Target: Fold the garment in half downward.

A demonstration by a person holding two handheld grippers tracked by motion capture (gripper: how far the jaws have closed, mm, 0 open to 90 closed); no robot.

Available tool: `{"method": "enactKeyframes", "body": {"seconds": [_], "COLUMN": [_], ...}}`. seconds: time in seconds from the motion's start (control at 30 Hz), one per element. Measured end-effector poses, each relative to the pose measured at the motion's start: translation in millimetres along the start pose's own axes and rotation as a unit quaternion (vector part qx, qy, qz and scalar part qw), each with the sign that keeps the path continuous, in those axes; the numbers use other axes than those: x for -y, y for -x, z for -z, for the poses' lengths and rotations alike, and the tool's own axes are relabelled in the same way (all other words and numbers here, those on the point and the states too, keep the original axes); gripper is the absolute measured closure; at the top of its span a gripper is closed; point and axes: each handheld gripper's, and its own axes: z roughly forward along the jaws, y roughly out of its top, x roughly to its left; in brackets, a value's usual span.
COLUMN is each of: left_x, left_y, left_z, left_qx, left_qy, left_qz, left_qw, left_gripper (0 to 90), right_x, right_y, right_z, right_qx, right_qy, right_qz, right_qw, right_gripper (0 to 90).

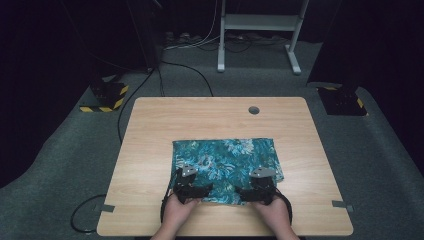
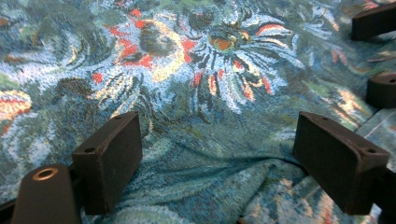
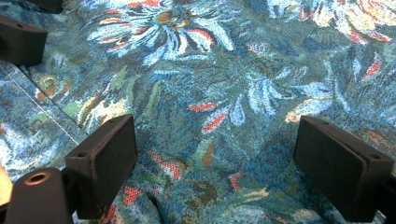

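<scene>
Both the left gripper [image 1: 192,191] and right gripper [image 1: 254,193] stand wide open, holding nothing, over the folded floral cloth's [image 1: 225,155] lower edge at the frame's lower centre, so the next fold calls for a fresh pinch.

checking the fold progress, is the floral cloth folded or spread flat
Folded: the floral cloth lies doubled, and a stitched edge of one layer rests on another in the right gripper view.

One floral cloth [image 1: 225,165], two grippers, seemingly one table [image 1: 150,120].
</scene>
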Motion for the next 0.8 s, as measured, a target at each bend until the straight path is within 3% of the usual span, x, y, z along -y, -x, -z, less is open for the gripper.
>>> {"method": "enactKeyframes", "body": {"seconds": [0.2,0.43,0.63,0.8], "left_x": [-4.3,-0.7,9.1,20.3], "left_y": [-2.5,-10.8,-21.8,-32.4], "left_z": [-2.5,15.2,34.4,47.8], "left_qx": [0.019,0.044,0.035,0.028], "left_qy": [-0.006,0.031,0.048,0.057], "left_qz": [0.002,-0.005,-0.016,-0.016], "left_qw": [0.9998,0.9986,0.9981,0.9979], "left_gripper": [8.5,8.1,6.6,5.2], "right_x": [-3.7,-1.7,6.4,17.4], "right_y": [2.2,7.5,18.7,24.7], "right_z": [-1.6,16.5,32.6,40.2], "right_qx": [-0.005,-0.001,0.009,0.012], "right_qy": [-0.005,0.029,0.048,0.045], "right_qz": [-0.004,-0.001,0.002,0.009], "right_qw": [1.0000,0.9996,0.9988,0.9989], "right_gripper": [10.7,5.1,0.4,0.2]}}
